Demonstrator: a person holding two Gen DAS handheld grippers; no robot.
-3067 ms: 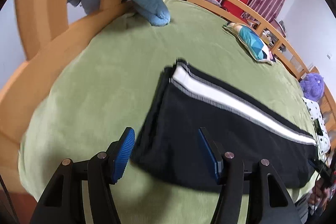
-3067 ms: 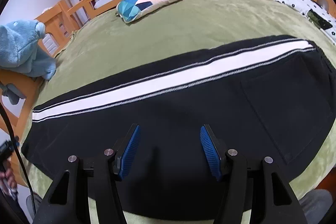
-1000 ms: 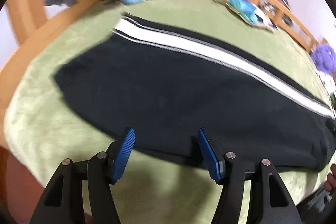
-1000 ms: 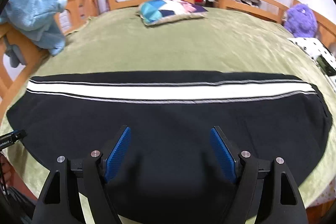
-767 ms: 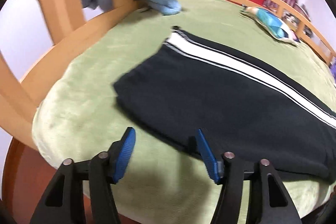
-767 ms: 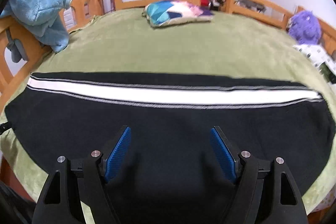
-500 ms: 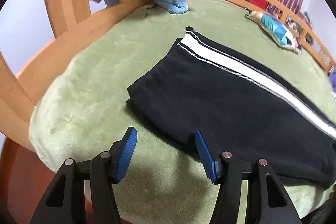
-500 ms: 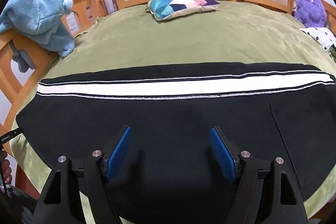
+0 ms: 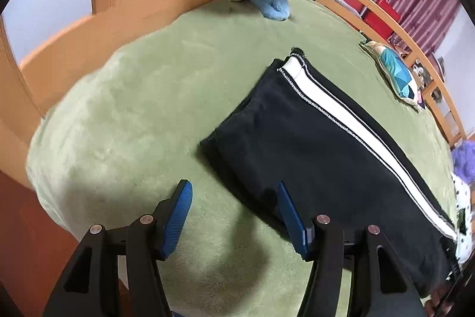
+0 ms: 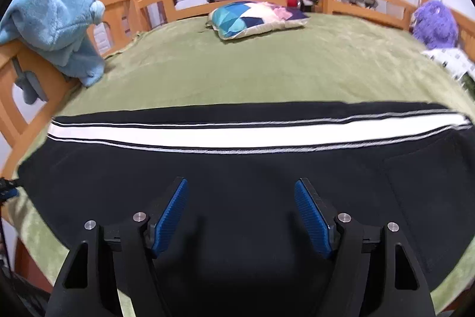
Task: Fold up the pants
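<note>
Black pants point(image 9: 311, 138) with a white side stripe lie flat along the near edge of a green bed point(image 9: 133, 109), legs stacked one on the other. My left gripper point(image 9: 234, 192) is open and empty, just above the bed by the near corner of the leg cuffs. In the right wrist view the pants point(image 10: 237, 183) stretch across the whole frame. My right gripper point(image 10: 240, 192) is open and empty, hovering over the middle of the black fabric.
A blue plush toy point(image 10: 56, 28) hangs on the wooden bed rail point(image 9: 98, 28) at the left. A patterned pillow point(image 10: 255, 18) lies at the far side. A purple plush toy point(image 10: 435, 24) and a dotted cloth point(image 10: 451, 61) sit at the right.
My left gripper has swung left along the pants, from over the leg to the cuff end. My right gripper has stayed over the middle of the pants, open throughout.
</note>
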